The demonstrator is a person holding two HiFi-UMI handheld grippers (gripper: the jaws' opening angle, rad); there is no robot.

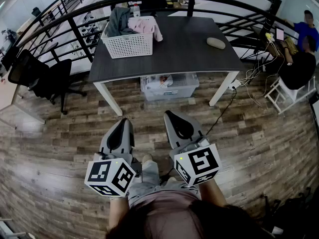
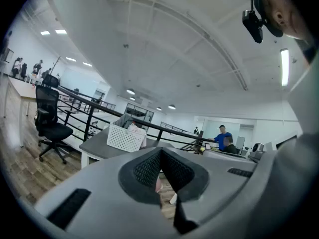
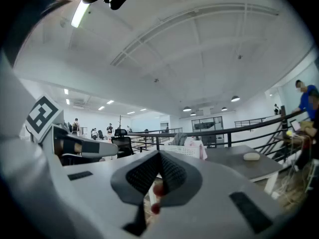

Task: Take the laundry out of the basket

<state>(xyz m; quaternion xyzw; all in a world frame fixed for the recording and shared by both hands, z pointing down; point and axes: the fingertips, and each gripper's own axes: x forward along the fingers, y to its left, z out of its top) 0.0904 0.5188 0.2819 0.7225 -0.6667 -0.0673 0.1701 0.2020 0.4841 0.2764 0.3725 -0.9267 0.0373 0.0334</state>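
A white slatted laundry basket (image 1: pixel 128 45) stands at the far left of a dark table (image 1: pixel 184 51). A grey garment (image 1: pixel 118 20) and a pink one (image 1: pixel 145 25) spill over its rim. Both grippers hang low by my body, over the wooden floor and well short of the table. The left gripper (image 1: pixel 124 120) and the right gripper (image 1: pixel 171 114) point at the table with their jaws together and nothing held. The left gripper view shows the basket (image 2: pixel 124 138) far beyond its shut pads (image 2: pixel 160 152). In the right gripper view the basket (image 3: pixel 185 150) is as distant past the shut gripper (image 3: pixel 159 154).
A small beige lump (image 1: pixel 216 43) lies at the table's right. A clear storage bin (image 1: pixel 169 86) sits under the table. A black office chair (image 1: pixel 44 76) stands at the left and a black railing (image 1: pixel 75 15) curves behind. People sit at the right near a white stool (image 1: pixel 289 91) and cables.
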